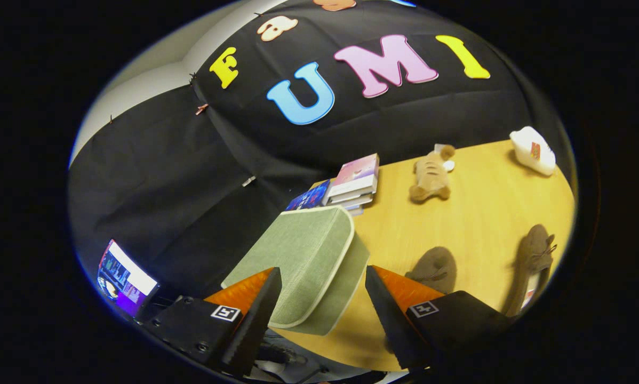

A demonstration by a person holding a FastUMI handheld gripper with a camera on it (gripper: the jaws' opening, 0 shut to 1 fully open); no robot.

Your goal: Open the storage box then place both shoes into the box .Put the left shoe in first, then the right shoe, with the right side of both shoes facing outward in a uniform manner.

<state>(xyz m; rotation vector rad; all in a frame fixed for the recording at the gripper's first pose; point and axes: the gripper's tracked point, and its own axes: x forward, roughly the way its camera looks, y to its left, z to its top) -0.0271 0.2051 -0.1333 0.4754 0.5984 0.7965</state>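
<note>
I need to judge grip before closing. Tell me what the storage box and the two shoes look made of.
Storage box: apparently woven fabric, matte green with visible weave and pale piping; it lies between the open gripper fingers. Shoes and: probably suede or similar soft fabric, brown, matte, napped, on the wood-look table.

1. The storage box, lying between and just ahead of the spread fingers of the gripper, is covered in a woven, matt cloth with a paler piped edge.
2. The table beneath it is smooth wood-look board with fine grain and a soft sheen.
3. The two shoes, one just beyond the right finger and one further right, look like matt, napped suede.
4. The plush toy well beyond the fingers is soft, fuzzy fabric.
5. The books beyond the box have glossy paper covers.
6. The white bottle far to the right looks like smooth plastic.
7. The fingers' inner pads are ridged, with toothed edges.
</note>
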